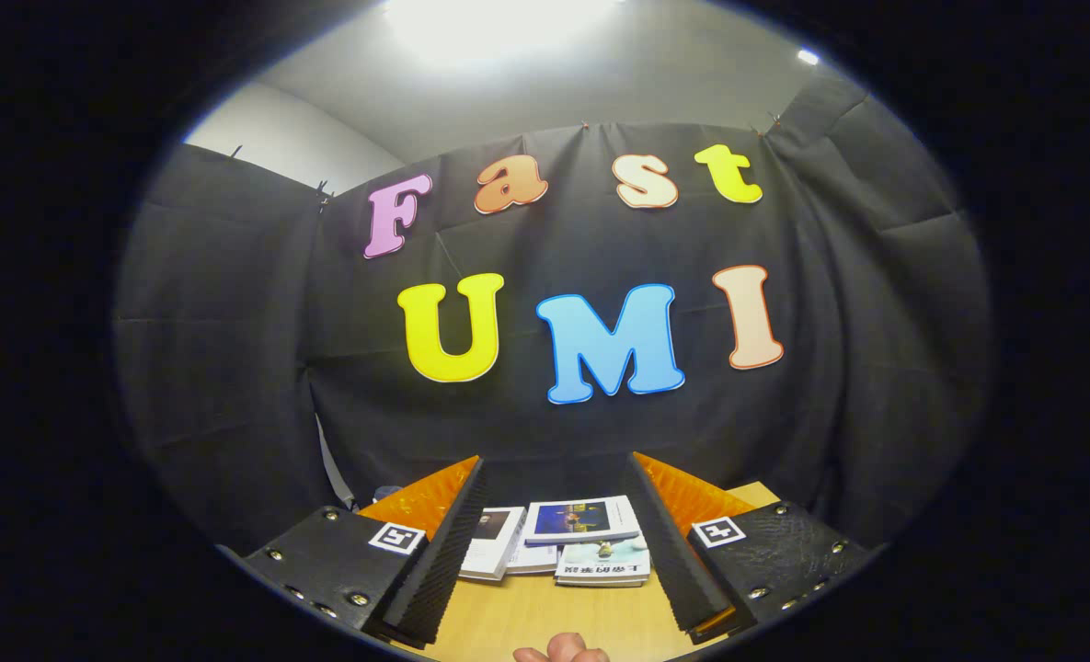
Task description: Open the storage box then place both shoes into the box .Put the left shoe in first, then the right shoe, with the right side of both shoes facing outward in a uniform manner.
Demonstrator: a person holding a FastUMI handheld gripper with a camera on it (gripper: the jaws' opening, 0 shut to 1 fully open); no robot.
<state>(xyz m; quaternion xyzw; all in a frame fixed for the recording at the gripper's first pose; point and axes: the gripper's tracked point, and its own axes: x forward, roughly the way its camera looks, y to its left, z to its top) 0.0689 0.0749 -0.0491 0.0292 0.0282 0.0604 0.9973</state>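
Note:
My gripper (554, 478) is held high and points at the booth's back wall, with its two fingers (443, 552) spread wide apart and nothing between them. Beyond the fingers lies a wooden table (545, 616) with a few booklets (581, 519) stacked at its far side. The tips of a person's fingers (561, 651) show at the near edge of the table, below the gap between the gripper's fingers.
The black cloth wall stands close behind the table. A grey strap (331, 469) hangs down the cloth to the left of the left finger. A bright ceiling light (499, 23) glares overhead.

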